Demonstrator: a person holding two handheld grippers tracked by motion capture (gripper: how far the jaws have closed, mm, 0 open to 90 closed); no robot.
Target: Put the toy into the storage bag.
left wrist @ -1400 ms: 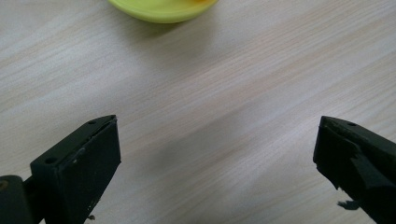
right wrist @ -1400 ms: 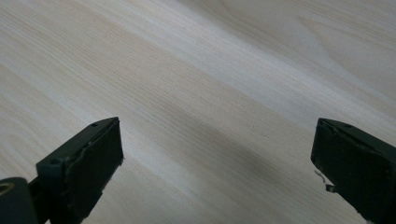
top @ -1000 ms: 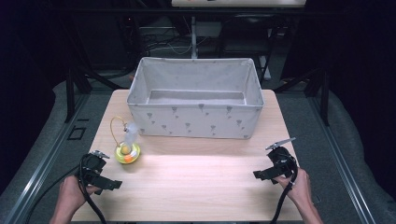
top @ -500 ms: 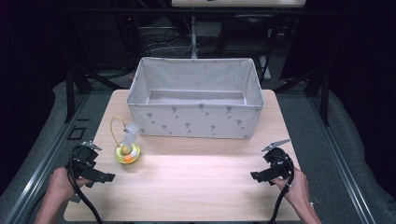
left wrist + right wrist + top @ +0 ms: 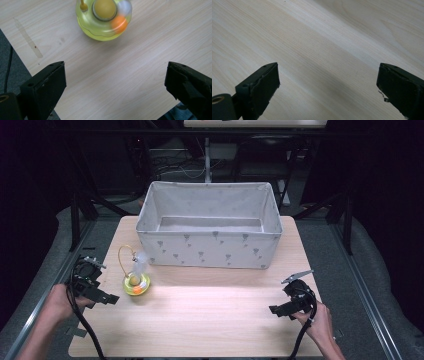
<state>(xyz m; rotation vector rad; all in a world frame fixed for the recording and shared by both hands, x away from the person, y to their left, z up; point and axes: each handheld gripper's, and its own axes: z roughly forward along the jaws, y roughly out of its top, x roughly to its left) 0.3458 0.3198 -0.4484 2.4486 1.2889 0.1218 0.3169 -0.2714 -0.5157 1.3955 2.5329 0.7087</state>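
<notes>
A yellow-green toy (image 5: 136, 283) with a yellow ball, an orange ball, a wire loop and a white tuft sits on the wooden table (image 5: 210, 320) at the left. In the left gripper view the toy (image 5: 103, 20) lies ahead of the wide-apart jaws, at the top. My left gripper (image 5: 102, 296) is open at the table's left edge, a little left of the toy. My right gripper (image 5: 280, 310) is open near the front right, over bare wood (image 5: 324, 50).
A large grey fabric box (image 5: 210, 247) with a small printed pattern stands open at the back middle of the table. Dark floor and metal frame bars surround the table. Cables trail from both grippers toward the front edge.
My left gripper has shifted left and back toward the table's left edge. The right gripper has edged slightly left. The toy has stayed put.
</notes>
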